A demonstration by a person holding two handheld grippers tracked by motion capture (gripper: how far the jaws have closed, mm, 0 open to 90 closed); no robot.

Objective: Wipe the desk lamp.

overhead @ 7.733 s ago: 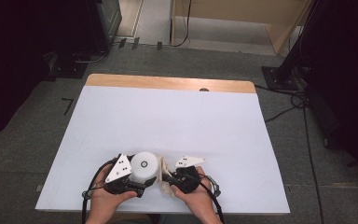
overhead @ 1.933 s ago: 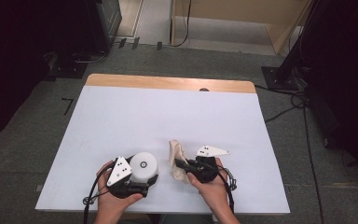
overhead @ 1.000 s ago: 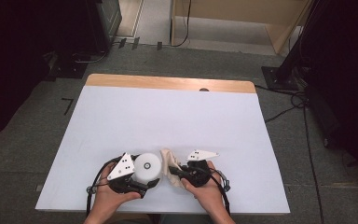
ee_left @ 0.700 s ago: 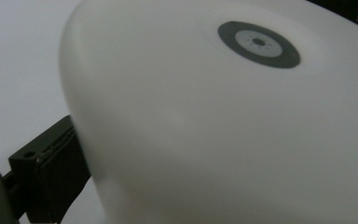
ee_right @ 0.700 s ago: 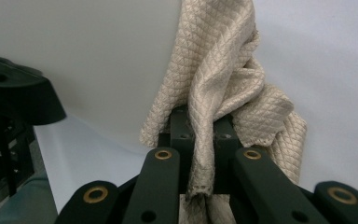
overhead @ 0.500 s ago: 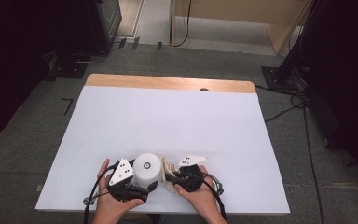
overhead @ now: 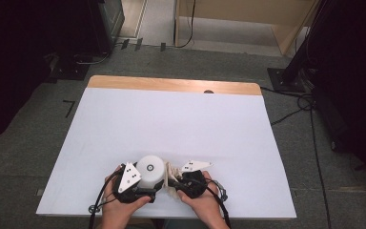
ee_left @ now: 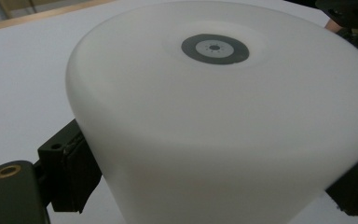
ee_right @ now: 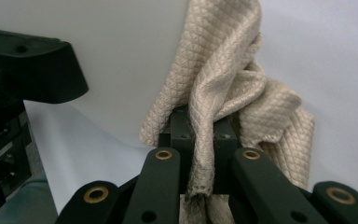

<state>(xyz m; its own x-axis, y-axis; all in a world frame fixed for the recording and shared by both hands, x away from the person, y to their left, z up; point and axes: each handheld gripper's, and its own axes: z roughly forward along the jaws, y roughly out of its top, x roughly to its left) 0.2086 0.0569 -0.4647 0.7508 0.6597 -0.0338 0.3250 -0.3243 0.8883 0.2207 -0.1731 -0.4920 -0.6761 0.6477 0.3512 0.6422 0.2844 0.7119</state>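
Observation:
A white cup stands upside down near the table's front edge, a grey ring on its upturned base. My left gripper is shut on the cup, with a black pad pressed on each side of its wall. My right gripper is just to the right of it, shut on a beige quilted cloth. In the right gripper view the cloth rises bunched from the closed jaws of the right gripper and lies against the cup's wall. The left gripper's black jaw shows beside it.
The white table top stretches bare to a wooden strip at its far edge. Both hands sit close to the front edge. Cables and dark stands lie on the floor to the right and behind.
The right gripper has carried the cloth left from a gap beside the cup until it rests against the cup's side. The left gripper and the cup have stayed in place.

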